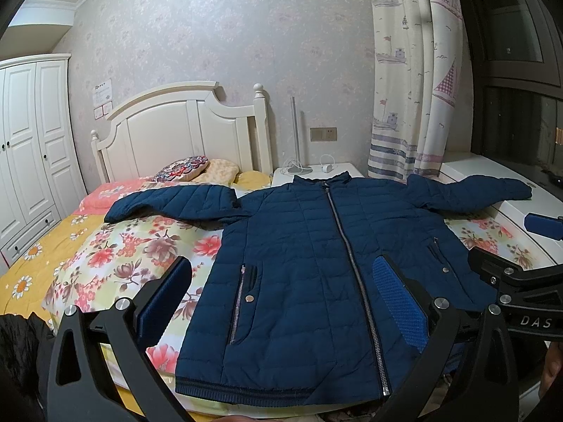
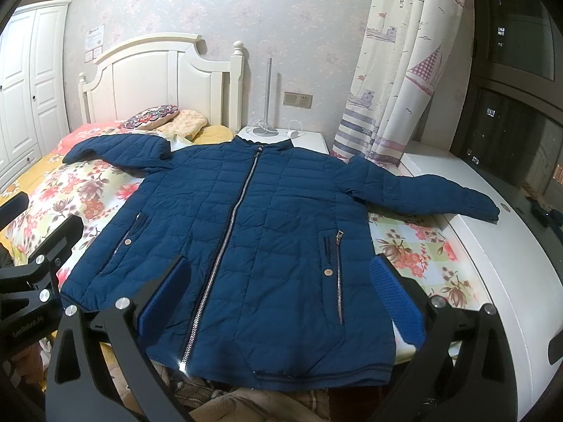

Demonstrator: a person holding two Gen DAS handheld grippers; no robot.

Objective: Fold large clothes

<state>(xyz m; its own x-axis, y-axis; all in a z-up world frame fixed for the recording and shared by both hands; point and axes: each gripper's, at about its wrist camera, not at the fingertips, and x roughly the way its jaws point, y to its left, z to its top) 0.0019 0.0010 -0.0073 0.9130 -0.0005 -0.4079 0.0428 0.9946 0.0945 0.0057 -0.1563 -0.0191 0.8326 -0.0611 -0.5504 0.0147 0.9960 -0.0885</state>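
A dark blue quilted jacket (image 1: 299, 232) (image 2: 281, 193) lies face up on the floral bedspread (image 1: 140, 246), zipped, collar toward the headboard. Both sleeves are spread out; the right sleeve (image 2: 440, 193) rests partly on the white ledge. My left gripper (image 1: 283, 263) hovers open over the lower front of the jacket, its blue pads (image 1: 397, 295) wide apart with nothing between them. My right gripper (image 2: 282, 262) is open too, above the hem near the zipper. In the left wrist view the right gripper (image 1: 517, 246) also shows at the right edge.
A white headboard (image 1: 183, 130) and pillows (image 1: 190, 170) are at the far end. A nightstand (image 2: 299, 139) with a lamp base stands beside a sailboat curtain (image 2: 397, 70). A white ledge (image 2: 510, 246) runs along the right. A wardrobe (image 1: 31, 147) is on the left. Crumpled cloth (image 2: 228, 401) lies below the hem.
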